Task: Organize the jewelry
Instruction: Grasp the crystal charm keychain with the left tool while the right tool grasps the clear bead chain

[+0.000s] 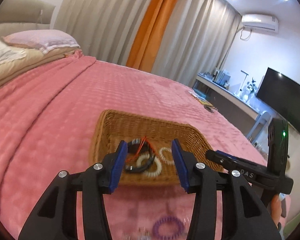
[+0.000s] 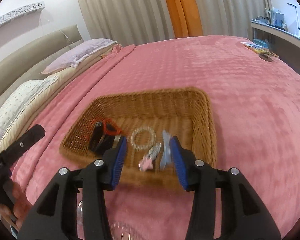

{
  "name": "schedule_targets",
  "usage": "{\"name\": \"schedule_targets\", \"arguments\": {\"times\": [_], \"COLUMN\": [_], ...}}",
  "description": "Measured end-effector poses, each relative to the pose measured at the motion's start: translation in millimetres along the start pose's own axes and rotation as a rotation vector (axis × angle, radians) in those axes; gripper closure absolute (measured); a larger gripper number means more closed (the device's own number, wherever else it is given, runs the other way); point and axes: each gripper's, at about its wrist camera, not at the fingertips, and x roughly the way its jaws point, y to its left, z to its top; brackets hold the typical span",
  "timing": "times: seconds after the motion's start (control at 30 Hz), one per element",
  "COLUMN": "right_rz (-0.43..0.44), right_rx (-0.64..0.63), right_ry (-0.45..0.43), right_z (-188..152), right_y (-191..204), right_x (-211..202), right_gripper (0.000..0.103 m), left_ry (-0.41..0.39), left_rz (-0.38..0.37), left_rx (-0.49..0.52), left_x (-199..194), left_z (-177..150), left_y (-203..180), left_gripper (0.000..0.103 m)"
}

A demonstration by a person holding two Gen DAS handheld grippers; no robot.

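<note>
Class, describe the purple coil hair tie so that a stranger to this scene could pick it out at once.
Start at the pink blanket covering the bed, then find the wicker basket. The purple coil hair tie lies on the blanket outside it, nearer the camera. The other coil rings are white and lie in the basket.

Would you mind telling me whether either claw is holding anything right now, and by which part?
Nothing is held: the left claw and right claw both hang open above the basket.
</note>
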Motion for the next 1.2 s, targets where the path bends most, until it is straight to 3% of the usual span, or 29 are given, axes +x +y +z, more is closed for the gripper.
{"name": "schedule_targets", "arguments": {"times": [0.13,0.37,0.6,0.83,0.93,1.07,1.13,1.2], "right_rz": [-0.004,-0.018,-0.05,-0.105,-0.121,-0.15,-0.154,-0.151], "right_rx": [0.01,-0.019,-0.078,-0.14,-0.172,-0.226,-0.238,-0.24], "right_ry": [0.023,0.106,0.154,0.201,0.201,0.193,0.183,0.165], "right_z": [-35.2,-86.2,-108.9,-117.3,-120.2,-125.7,-126.4,-125.7], "right_y": [-2.6,4.1,16.5,25.4,30.9,39.9,42.0,42.1], "right_x": [-19.8,-23.4,-23.5,-11.1,-10.4,-11.2,-12.7,-16.2], "right_gripper": [0.061,0.061,0.061,0.077,0.095,0.097,0.097,0.097], "left_ry": [0.021,0.148,0.226,0.317,0.355,0.378,0.384,0.386], "left_rz": [-0.003,0.027,0.012,0.015,0.048,0.1,0.125,0.119], "left_rx": [-0.036,-0.079,-0.087,-0.082,-0.048,0.002,0.018,0.014], "left_x": [-22.6,-31.6,-26.3,-12.5,-1.4,7.7,10.1,10.1], "left_z": [-23.9,-66.4,-92.7,-108.2,-108.1,-107.0,-107.8,-108.2], "left_y": [9.9,27.3,30.2,27.6,20.9,11.1,8.8,10.0], "left_gripper": [0.058,0.058,0.058,0.058,0.058,0.06,0.085,0.088]}}
